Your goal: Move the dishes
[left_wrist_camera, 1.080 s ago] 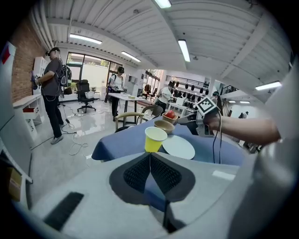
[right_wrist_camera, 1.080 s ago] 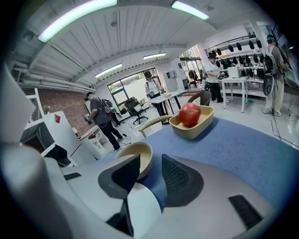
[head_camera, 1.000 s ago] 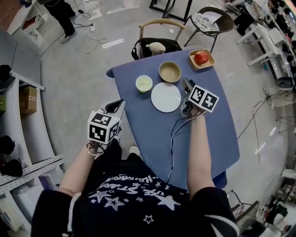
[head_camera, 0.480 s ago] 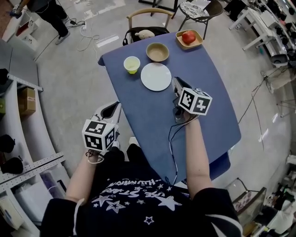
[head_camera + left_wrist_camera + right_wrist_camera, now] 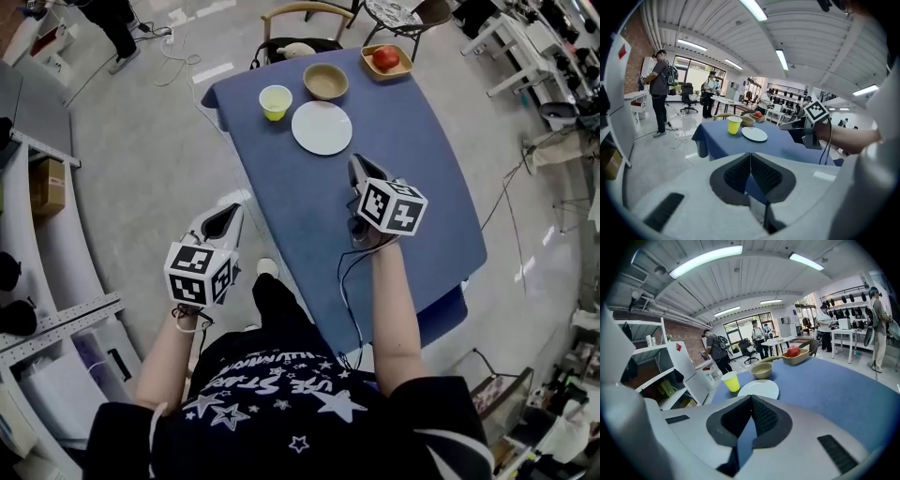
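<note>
A large open laboratory or workshop is pictured, marked out by a bare concrete floor (image 5: 150,159) trailed with cables (image 5: 678,138), white shelving (image 5: 47,319), equipment-laden workbenches (image 5: 520,52), strip lights (image 5: 705,258) under a ribbed ceiling, and a brick wall (image 5: 633,42).

**Occluded and Indeterminate Items**

Head view: the wooden chair (image 5: 302,11) beyond the blue-clothed table (image 5: 412,159) is cut by the top edge. The pale object (image 5: 298,49) on its seat is too small to identify. The standing person in dark clothes (image 5: 108,19) is cropped at top left. The right forearm (image 5: 394,300) covers part of the table's near edge.

Left gripper view: the yellow plastic cup (image 5: 734,124) overlaps the edge of the tan wooden bowl (image 5: 748,120). Cup contents cannot be determined in any view.
</note>
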The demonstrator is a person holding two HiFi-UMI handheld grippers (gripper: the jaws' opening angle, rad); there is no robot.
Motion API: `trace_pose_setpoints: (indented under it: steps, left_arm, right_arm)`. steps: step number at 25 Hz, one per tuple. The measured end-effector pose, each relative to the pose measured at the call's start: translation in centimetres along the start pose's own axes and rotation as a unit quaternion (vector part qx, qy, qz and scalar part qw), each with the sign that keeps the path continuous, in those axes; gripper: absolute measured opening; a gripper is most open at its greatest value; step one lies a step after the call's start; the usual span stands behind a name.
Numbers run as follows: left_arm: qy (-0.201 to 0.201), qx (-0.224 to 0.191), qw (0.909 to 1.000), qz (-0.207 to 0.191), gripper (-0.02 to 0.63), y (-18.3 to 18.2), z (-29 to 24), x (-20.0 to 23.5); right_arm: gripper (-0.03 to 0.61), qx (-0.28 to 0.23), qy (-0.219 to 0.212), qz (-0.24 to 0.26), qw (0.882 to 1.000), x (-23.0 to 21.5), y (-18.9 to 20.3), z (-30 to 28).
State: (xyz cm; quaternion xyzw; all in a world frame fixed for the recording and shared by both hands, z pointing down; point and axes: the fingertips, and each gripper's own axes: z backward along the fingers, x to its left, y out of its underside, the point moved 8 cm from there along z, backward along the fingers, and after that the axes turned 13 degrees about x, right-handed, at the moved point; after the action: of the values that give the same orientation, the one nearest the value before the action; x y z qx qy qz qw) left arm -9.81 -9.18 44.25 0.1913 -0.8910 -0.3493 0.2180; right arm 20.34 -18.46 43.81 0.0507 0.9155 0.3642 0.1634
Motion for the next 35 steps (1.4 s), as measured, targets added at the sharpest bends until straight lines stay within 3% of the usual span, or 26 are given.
trace_pose_setpoints:
  steps: [6, 19, 35]
  left_arm:
    - [-0.008, -0.007, 0.9996, 0.025, 0.020, 4.8, 4.4, -0.6]
    - [-0.011, -0.048, 0.9987, 0.010, 0.020, 11.7, 13.8, -5.4]
    - [0.023, -0.053, 0.9983, 0.002, 0.020, 20.3, 20.6, -12.4]
  right_arm:
    - [0.005, 0.002, -0.002, 0.015, 1.000, 3.8, 4.1, 3.4]
    - [0.005, -0.030, -0.013, 0.049, 0.998, 10.5, 12.3, 13.7]
    - [0.003, -0.027, -0.004, 0.039, 0.999, 14.4, 24.6, 24.8]
